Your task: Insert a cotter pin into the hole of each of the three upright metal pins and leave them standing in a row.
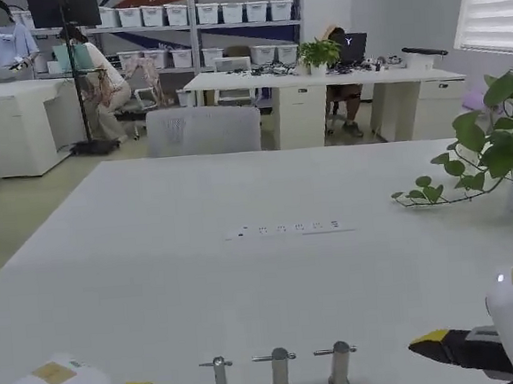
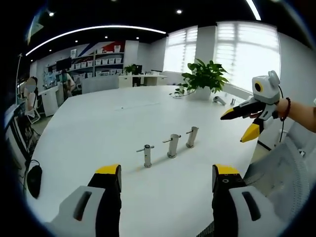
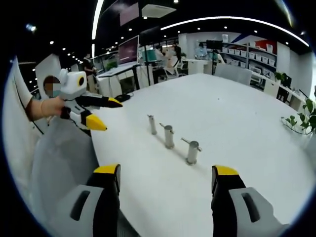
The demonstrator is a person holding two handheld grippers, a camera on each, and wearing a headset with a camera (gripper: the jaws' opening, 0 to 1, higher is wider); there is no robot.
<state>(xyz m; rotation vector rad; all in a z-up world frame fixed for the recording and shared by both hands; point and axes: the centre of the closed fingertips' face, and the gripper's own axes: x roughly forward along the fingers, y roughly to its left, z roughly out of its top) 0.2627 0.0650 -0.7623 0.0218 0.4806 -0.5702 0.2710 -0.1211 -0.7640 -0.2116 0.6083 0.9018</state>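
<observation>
Standing in a row, metal pins (image 1: 280,377) carry cotter pins (image 1: 274,357); gripper views reveal left gripper (image 2: 167,171), right gripper (image 3: 167,171) both apart.

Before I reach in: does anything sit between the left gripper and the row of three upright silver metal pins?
Nothing visible. Only bare white tabletop lies between the open left gripper and the three upright silver metal pins; the right gripper hangs off to one side.

3 pins (image 1: 280,374) in row on table (image 1: 201,276), nr front edge
</observation>
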